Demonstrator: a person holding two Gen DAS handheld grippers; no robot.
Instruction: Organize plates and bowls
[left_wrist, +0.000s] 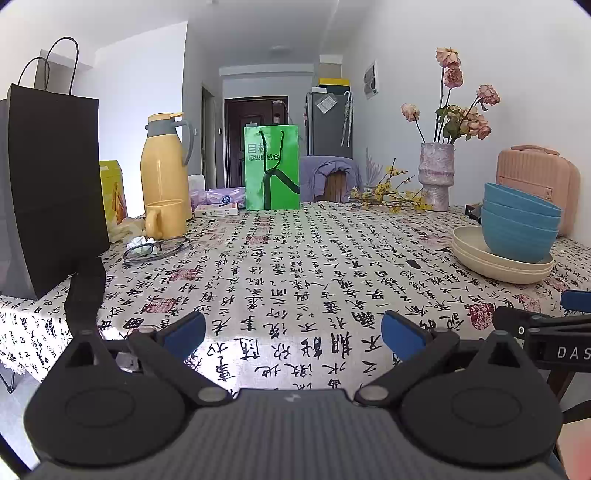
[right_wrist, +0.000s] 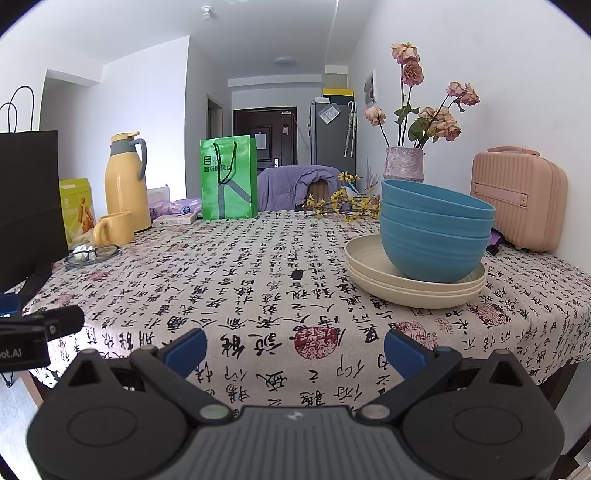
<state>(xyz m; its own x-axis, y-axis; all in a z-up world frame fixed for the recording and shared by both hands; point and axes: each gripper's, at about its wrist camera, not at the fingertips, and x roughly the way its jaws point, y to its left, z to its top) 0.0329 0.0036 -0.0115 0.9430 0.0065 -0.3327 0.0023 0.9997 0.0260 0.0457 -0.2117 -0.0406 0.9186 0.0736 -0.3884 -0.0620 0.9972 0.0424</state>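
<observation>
Blue bowls (right_wrist: 436, 236) are sitting stacked on cream plates (right_wrist: 413, 288), just before the pink case (right_wrist: 519, 199). Both the left gripper (left_wrist: 293, 330) and right gripper (right_wrist: 295, 349) are hovering spread wide, pinching nothing, near those plates.

Both grippers (left_wrist: 293, 332) (right_wrist: 294, 349) are black with blue finger pads (right_wrist: 186, 349), grey ribbed bodies, seemingly white lettering

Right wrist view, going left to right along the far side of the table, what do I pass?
Black paper bag → yellow box → yellow thermos → green gift bag → vase of dried roses → pink case.
</observation>
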